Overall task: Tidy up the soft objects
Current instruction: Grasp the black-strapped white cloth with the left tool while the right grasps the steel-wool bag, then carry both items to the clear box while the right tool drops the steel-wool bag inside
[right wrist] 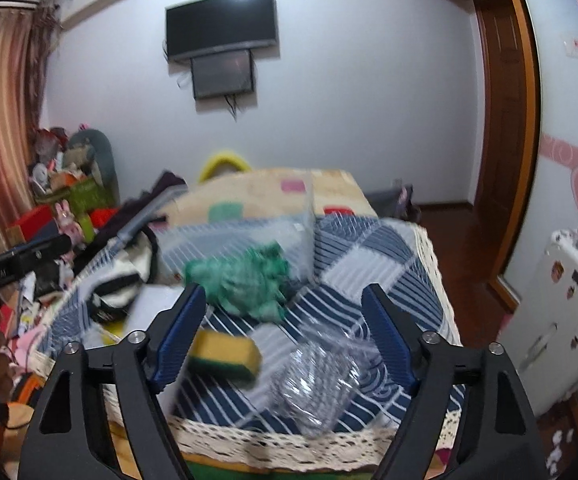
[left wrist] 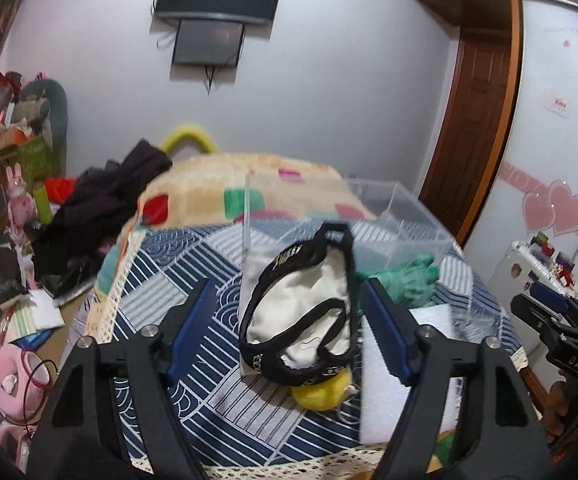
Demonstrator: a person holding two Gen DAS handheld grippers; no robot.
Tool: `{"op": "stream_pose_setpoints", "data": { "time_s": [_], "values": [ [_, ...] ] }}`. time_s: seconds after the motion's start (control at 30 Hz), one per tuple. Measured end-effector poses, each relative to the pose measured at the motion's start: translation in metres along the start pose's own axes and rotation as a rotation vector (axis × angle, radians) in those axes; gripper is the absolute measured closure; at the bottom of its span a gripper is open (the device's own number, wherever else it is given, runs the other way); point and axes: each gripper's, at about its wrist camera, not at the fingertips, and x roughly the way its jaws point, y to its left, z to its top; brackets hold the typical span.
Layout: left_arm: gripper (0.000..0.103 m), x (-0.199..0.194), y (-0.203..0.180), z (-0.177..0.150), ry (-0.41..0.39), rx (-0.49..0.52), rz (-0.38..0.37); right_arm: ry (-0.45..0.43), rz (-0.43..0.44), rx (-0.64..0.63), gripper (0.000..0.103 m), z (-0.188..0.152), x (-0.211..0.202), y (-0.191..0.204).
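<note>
A white cloth bag with black trim [left wrist: 309, 312] lies on the blue patterned tablecloth [left wrist: 193, 292], over a yellow plush toy [left wrist: 321, 394]. My left gripper [left wrist: 289, 300] is open around the bag, a little above it. A green glove [left wrist: 405, 276] lies beside a clear plastic box [left wrist: 369, 216]. In the right wrist view the green glove [right wrist: 245, 280] sits ahead of my open right gripper [right wrist: 283, 304]. A yellow-green sponge [right wrist: 225, 354] and a crumpled clear plastic bag [right wrist: 317, 380] lie between its fingers. The white bag [right wrist: 123, 276] is at the left.
A white foam block [left wrist: 393, 368] lies under the right side of the bag. A patchwork blanket [left wrist: 249, 188] and dark clothes [left wrist: 105, 208] lie beyond the table. Clutter fills the floor at left [left wrist: 9, 320]. A white suitcase [right wrist: 561, 320] stands at right.
</note>
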Motion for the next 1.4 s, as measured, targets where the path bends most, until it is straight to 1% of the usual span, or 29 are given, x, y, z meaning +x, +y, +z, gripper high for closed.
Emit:
{"op": "stream_pose_setpoints", "data": {
  "time_s": [0.13,0.2,0.37,0.43,0.53,0.6,0.63,0.7,0.73,0.8,0.9,1.0,1.07,1.2,1.4],
  "values": [
    [0.031,0.026,-0.001,0.0,0.037,0.012,-0.011,0.083,-0.024,0.012,0.029,-0.01,0.012,-0.013],
    [0.031,0.042,-0.001,0.001,0.059,0.015,-0.003,0.107,-0.035,0.013,0.029,-0.014,0.017,-0.018],
    [0.031,0.075,0.004,0.003,0.128,-0.018,-0.032,0.165,-0.065,0.028,0.029,-0.024,0.026,-0.031],
    [0.031,0.081,0.001,0.001,0.141,-0.005,-0.041,0.193,-0.074,0.038,0.029,-0.028,0.03,-0.036],
    [0.031,0.09,-0.003,-0.004,0.163,0.015,-0.041,0.236,-0.061,0.061,0.029,-0.036,0.037,-0.042],
    [0.044,0.094,-0.005,-0.009,0.172,0.028,-0.032,0.277,-0.045,0.07,0.03,-0.041,0.044,-0.043],
    [0.047,0.095,-0.006,-0.01,0.173,0.03,-0.03,0.291,-0.038,0.071,0.033,-0.043,0.046,-0.043],
    [0.062,0.094,-0.004,-0.012,0.167,0.028,-0.019,0.311,-0.02,0.072,0.051,-0.047,0.049,-0.04],
    [0.065,0.093,-0.004,-0.013,0.167,0.026,-0.025,0.323,-0.005,0.074,0.055,-0.049,0.05,-0.039],
    [0.074,0.088,-0.002,-0.013,0.159,0.023,-0.039,0.343,0.018,0.078,0.068,-0.051,0.051,-0.037],
    [0.083,0.08,-0.003,-0.013,0.145,0.028,-0.037,0.34,0.02,0.06,0.075,-0.051,0.048,-0.033],
    [0.087,0.069,-0.002,-0.011,0.128,0.016,-0.048,0.334,0.016,0.06,0.08,-0.049,0.049,-0.028],
    [0.087,0.06,0.0,-0.008,0.11,0.004,-0.063,0.328,0.014,0.065,0.081,-0.047,0.047,-0.029],
    [0.087,0.041,0.004,-0.002,0.066,-0.001,-0.064,0.314,0.018,0.081,0.082,-0.04,0.051,-0.032],
    [0.087,0.023,0.01,0.013,0.015,-0.009,-0.055,0.243,0.005,0.078,0.082,-0.02,0.044,-0.034]
  ]
}}
